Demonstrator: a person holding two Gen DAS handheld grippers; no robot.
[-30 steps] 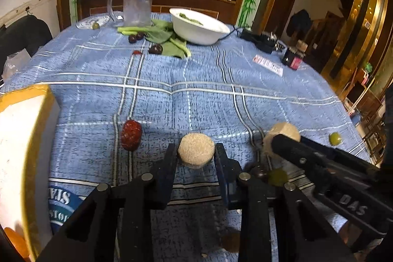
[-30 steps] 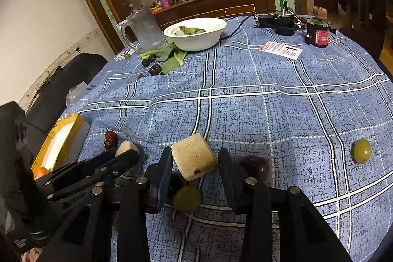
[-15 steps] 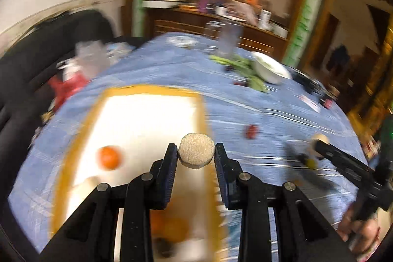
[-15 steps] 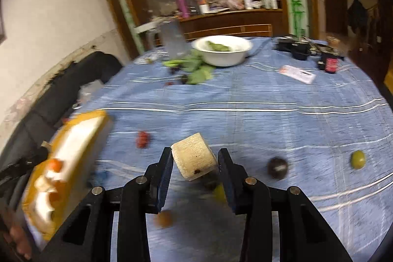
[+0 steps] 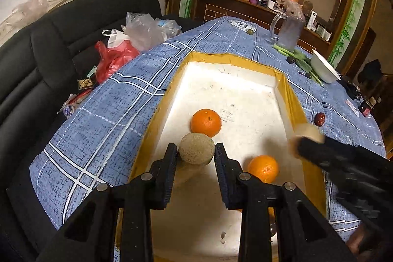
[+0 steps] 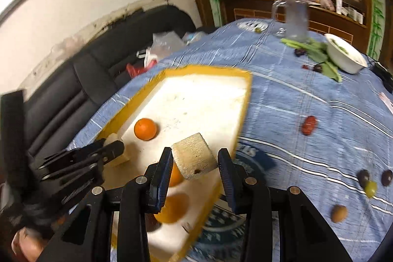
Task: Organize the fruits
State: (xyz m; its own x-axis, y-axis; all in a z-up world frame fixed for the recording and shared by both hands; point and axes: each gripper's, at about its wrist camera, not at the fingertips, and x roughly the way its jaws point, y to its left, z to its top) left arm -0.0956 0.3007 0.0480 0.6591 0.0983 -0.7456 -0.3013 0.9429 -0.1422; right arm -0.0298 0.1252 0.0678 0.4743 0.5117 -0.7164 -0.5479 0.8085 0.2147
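Left gripper [image 5: 196, 156] clamped on a round tan piece of fruit [image 5: 196, 148], both pads pressed against its sides, rough end face turned toward the camera. Held over the white, yellow-rimmed tray [image 5: 292, 100], inside its walls. Just beyond the tips, an orange [image 5: 205, 122] on the tray floor; to the right of the right finger, a second orange [image 5: 263, 168], also in the tray. Farther right, over the tray's right rim, the other gripper's dark fingers, blurred, with a pale chunk at their tip. Right gripper [image 6: 195, 160] pinching a pale, squarish cut chunk [image 6: 194, 156], tilted between the pads, a small dark spot on its near face. Chunk held above the tray's near right part, close to the yellow rim [image 6: 242, 114]. Below the left finger, two oranges partly hidden, blurred. Ahead and to the left of the jaws, one orange [image 6: 145, 129] sharp on the tray floor. Well to the right of the jaws, on the blue checked cloth [image 6: 307, 95], a red date [image 6: 309, 125], two dark fruits [image 6: 363, 178], a green grape [image 6: 370, 188] and a brown fruit [image 6: 339, 213].
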